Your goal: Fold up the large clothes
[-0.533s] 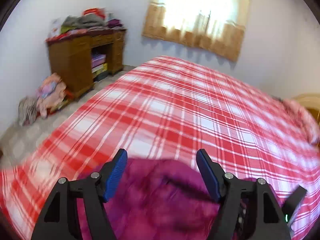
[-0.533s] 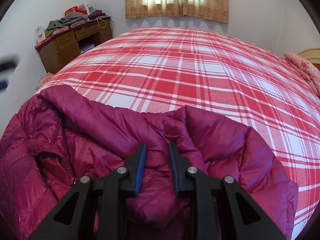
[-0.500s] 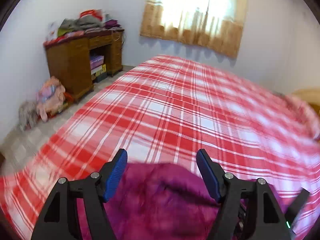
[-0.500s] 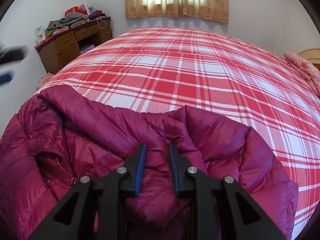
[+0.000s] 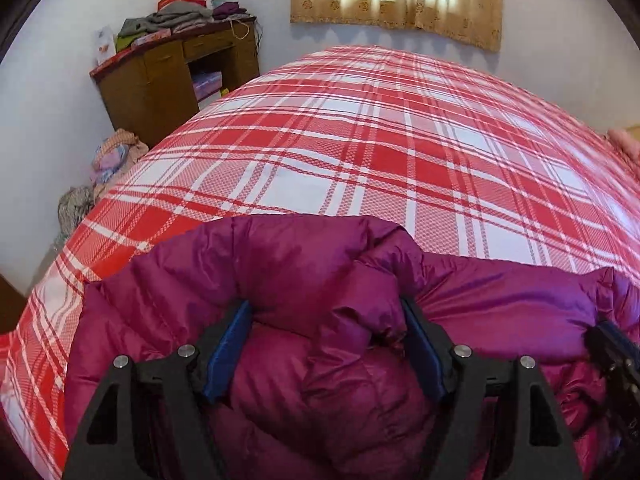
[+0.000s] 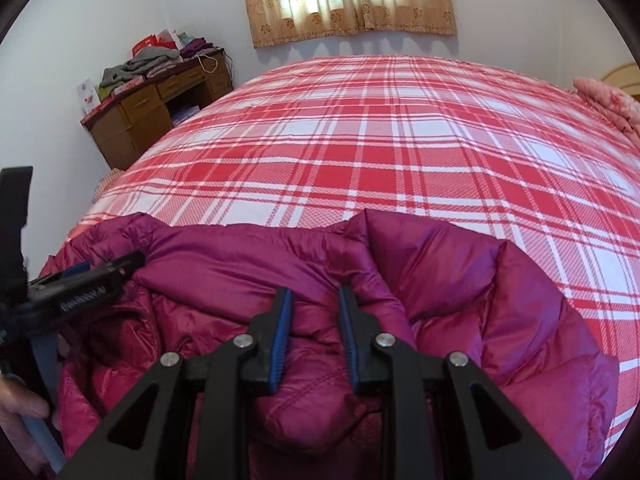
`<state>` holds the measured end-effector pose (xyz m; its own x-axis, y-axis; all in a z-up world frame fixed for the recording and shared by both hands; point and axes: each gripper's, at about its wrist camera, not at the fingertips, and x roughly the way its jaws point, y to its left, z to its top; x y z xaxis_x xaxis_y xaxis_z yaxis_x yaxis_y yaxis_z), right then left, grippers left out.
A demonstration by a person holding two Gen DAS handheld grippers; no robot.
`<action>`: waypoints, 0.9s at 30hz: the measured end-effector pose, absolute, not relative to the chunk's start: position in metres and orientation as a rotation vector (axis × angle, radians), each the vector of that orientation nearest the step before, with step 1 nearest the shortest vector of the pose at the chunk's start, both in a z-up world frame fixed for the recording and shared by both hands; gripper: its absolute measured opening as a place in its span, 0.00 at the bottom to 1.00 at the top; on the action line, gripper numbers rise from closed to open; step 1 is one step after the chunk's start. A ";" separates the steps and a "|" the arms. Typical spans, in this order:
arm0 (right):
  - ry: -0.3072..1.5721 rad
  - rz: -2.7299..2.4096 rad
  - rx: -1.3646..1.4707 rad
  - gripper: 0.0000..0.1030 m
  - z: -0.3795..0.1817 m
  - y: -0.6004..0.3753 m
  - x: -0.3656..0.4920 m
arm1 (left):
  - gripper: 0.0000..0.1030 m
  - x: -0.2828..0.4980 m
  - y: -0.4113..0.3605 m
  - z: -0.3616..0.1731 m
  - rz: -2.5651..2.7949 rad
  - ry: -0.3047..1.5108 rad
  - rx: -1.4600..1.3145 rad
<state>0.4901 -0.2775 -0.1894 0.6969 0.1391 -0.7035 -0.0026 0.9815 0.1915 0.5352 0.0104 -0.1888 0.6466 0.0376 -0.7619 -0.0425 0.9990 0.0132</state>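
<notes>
- Lying bunched at the near edge of the bed [image 6: 400, 152], the magenta puffer jacket [image 6: 460, 288] fills the lower part of both wrist views.
- Its shell is shiny and quilted in puffy stitched channels, with deep creases and rolled folds; one smoother, satiny panel runs across the middle of the right wrist view.
- The jacket's far edge makes an uneven line against the red-and-white plaid bed cover, with a raised peak near the frame centre.
- The left claw [image 5: 326, 344] stands with its blue-padded jaws wide apart, having just been opening; a puffy mound of jacket sits between them, and the pads do not appear to squeeze it.
- The right claw [image 6: 314, 340] has its jaws drawn close, pinching a ridge of jacket fabric between the blue pads.
- At the lower left of the right wrist view, part of a hand [image 6: 20, 404] grips the left claw's handle.
- A wooden bench [image 5: 160, 80] piled with clothes stands at the upper left, by the wall.
</notes>
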 end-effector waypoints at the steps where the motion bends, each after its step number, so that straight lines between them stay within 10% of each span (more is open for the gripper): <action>1: 0.796 0.080 0.185 0.25 -0.189 -0.278 0.490 | 0.73 0.536 0.012 -0.189 0.040 0.868 -0.014; 17: 0.854 0.055 0.111 0.29 -0.182 -0.271 0.489 | 0.81 0.509 0.015 -0.159 -0.030 0.908 -0.031; 27: 0.582 0.110 0.314 0.34 -0.086 -0.334 0.276 | 0.81 0.315 0.086 -0.088 -0.238 0.719 -0.034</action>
